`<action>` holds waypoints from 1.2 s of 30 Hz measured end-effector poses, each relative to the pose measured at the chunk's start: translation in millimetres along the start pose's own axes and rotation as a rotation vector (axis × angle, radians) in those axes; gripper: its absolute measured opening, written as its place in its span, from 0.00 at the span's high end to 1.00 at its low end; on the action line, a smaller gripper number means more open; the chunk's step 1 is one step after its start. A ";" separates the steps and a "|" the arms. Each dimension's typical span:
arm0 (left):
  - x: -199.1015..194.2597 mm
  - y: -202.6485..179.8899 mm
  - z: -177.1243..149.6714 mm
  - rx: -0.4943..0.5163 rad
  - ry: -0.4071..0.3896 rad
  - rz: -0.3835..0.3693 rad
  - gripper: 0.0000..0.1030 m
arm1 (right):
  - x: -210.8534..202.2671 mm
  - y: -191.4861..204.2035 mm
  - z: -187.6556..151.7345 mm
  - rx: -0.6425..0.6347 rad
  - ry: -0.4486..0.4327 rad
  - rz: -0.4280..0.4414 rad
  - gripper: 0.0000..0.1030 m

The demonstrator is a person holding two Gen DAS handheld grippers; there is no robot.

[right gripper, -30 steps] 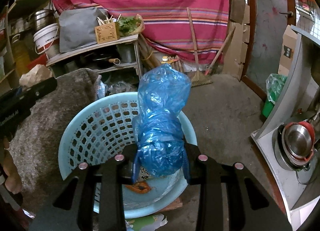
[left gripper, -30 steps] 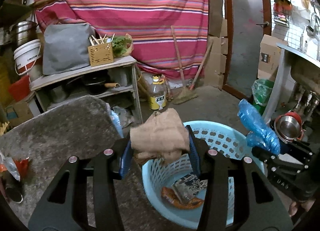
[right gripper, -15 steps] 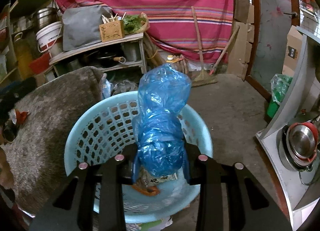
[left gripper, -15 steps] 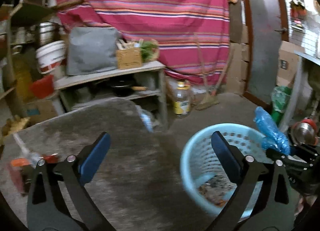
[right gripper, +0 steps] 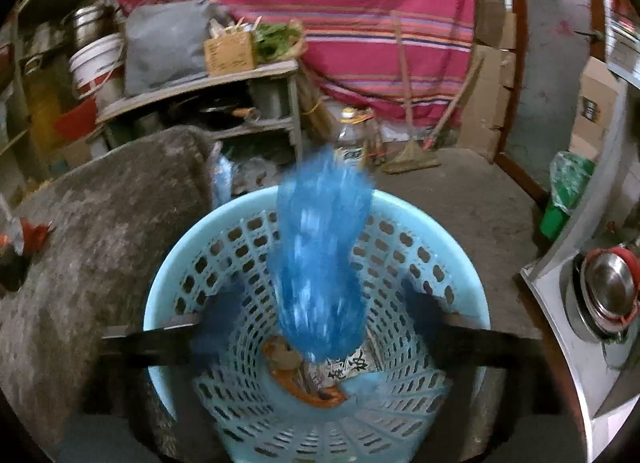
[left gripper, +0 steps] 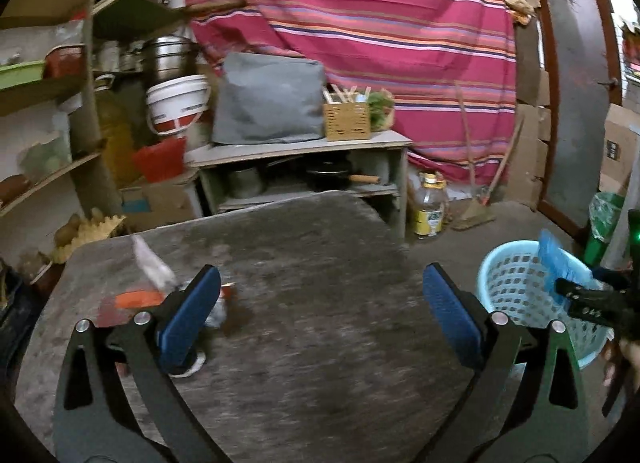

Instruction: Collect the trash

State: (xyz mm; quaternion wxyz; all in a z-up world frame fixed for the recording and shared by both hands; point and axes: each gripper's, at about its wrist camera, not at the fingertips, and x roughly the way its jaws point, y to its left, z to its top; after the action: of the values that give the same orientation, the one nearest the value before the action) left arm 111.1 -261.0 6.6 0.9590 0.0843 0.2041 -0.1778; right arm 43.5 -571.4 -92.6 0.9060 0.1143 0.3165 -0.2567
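Our right gripper's (right gripper: 320, 319) fingers are opening, pads already clear of the blue plastic bag (right gripper: 322, 259), which is blurred in mid-air over the pale blue basket (right gripper: 464, 283). It looks light, soft and crinkly, so we reckon any bunched-up bit is a fine hold. Left gripper (left gripper: 318, 313) is wide open and empty over the bench (left gripper: 320, 255), with wrappers (left gripper: 152, 283) near its left finger.

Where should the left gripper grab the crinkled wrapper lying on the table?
Pinch the wrapper at its raised clear end, coming from above with the open left gripper. That end sticks up off the table; the rest lies flat among other scraps.
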 end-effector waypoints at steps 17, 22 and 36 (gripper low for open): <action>-19.2 155.3 -37.5 -0.090 0.007 0.160 0.05 | -69.3 135.8 -7.2 -0.049 -0.130 0.158 0.05; -15.1 208.5 -54.6 -0.151 0.024 0.219 0.05 | -71.8 197.7 -17.9 -0.171 -0.148 0.164 0.05; -0.6 285.8 -80.1 -0.257 0.108 0.245 0.05 | -58.2 285.9 -33.2 -0.296 -0.117 0.167 0.05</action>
State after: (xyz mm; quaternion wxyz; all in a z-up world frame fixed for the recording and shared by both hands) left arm 188.9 21.6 -39.9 0.9640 -0.0050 0.2646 -0.0274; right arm 141.3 -295.6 -68.7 0.9481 -0.0097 0.2867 -0.1373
